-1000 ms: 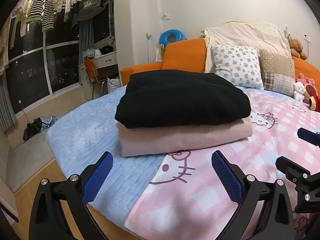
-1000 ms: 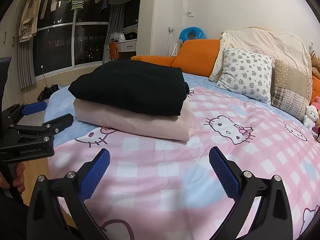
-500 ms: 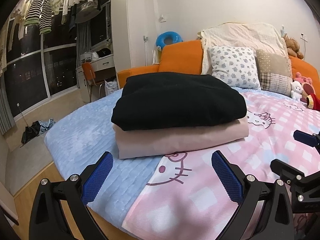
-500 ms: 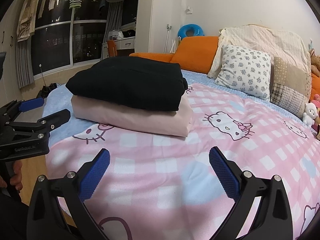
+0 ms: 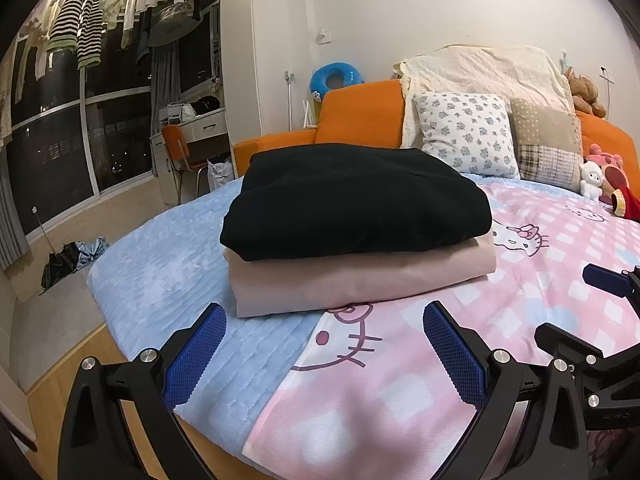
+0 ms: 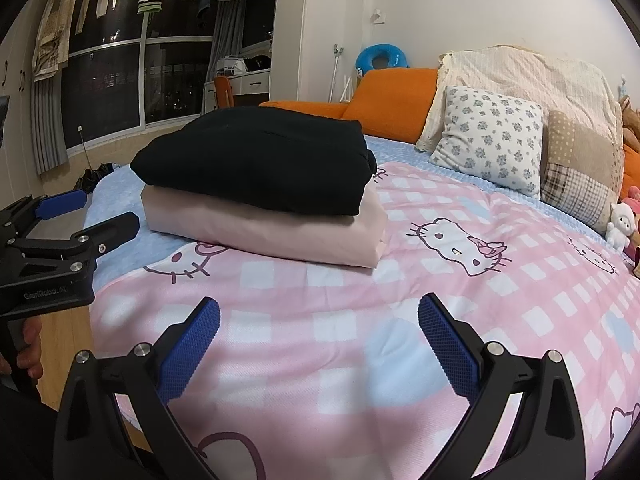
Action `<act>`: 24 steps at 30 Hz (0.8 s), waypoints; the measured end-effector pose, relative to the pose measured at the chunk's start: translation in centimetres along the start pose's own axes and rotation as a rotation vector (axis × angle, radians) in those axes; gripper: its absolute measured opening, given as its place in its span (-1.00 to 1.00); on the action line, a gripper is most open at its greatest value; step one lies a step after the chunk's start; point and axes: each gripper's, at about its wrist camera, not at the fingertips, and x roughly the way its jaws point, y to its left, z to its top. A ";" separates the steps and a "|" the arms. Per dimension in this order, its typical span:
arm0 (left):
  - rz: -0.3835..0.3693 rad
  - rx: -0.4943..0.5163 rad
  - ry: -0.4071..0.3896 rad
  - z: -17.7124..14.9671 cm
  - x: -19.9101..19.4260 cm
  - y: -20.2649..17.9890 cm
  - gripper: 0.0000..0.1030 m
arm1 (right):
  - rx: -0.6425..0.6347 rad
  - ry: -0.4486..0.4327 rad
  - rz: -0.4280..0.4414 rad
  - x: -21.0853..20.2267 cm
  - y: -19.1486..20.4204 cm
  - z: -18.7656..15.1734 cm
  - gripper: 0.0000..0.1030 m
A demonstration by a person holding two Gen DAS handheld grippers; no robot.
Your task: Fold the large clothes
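Both claws spread wide, nothing between the blue pads. Left claw (image 5: pixel 322 354) hovers low over the near edge of the bed (image 5: pixel 160 264), where the pale blue blanket meets the pink cat-print cover (image 5: pixel 540 280). Right claw (image 6: pixel 318 344) hovers over the pink cover, further onto the bed. Each shows in the other's camera: right claw at the right edge of the left view, left claw at the left edge of the right view, with the person's hand (image 6: pixel 30 346) on its handle.

Clothes are stacked, both folded flat: black garment (image 5: pixel 352 204) on top of pink garment (image 5: pixel 360 280), edges roughly aligned, pink sticking out a little at the front. Stack sits across the blanket/cover seam, ahead of both claws and apart from them.

Behind the stack: floral pillow (image 5: pixel 468 134), patchwork cushion (image 5: pixel 548 140), orange headboard (image 5: pixel 360 114). Plush toys (image 5: pixel 604 176) at far right. Laundry (image 5: pixel 88 12) hangs above the window, left side.
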 end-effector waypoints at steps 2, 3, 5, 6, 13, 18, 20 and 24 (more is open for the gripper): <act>-0.006 -0.002 0.002 0.0 0.1 0.1 0.94 | 0.000 -0.001 0.002 0.1 0.0 0.1 0.91; -0.003 -0.002 0.002 0.0 0.1 0.1 0.94 | -0.001 -0.001 0.001 0.1 0.0 0.0 0.91; -0.008 -0.003 0.002 0.1 0.2 0.1 0.94 | -0.002 -0.001 0.001 0.0 0.1 0.1 0.91; -0.003 -0.005 0.001 0.0 0.2 0.1 0.94 | -0.001 -0.003 0.001 0.0 0.0 0.0 0.91; -0.006 -0.003 -0.006 -0.1 -0.1 0.0 0.94 | -0.007 -0.006 0.000 0.1 -0.1 0.0 0.91; -0.010 0.008 -0.014 0.0 -0.3 -0.3 0.94 | -0.010 0.000 0.002 0.2 -0.1 0.1 0.91; -0.009 0.005 -0.013 0.0 -0.3 -0.2 0.94 | -0.011 -0.003 0.001 0.2 -0.1 0.1 0.91; -0.004 -0.006 -0.009 0.0 -0.3 -0.2 0.94 | -0.013 -0.003 0.002 0.2 -0.1 0.0 0.91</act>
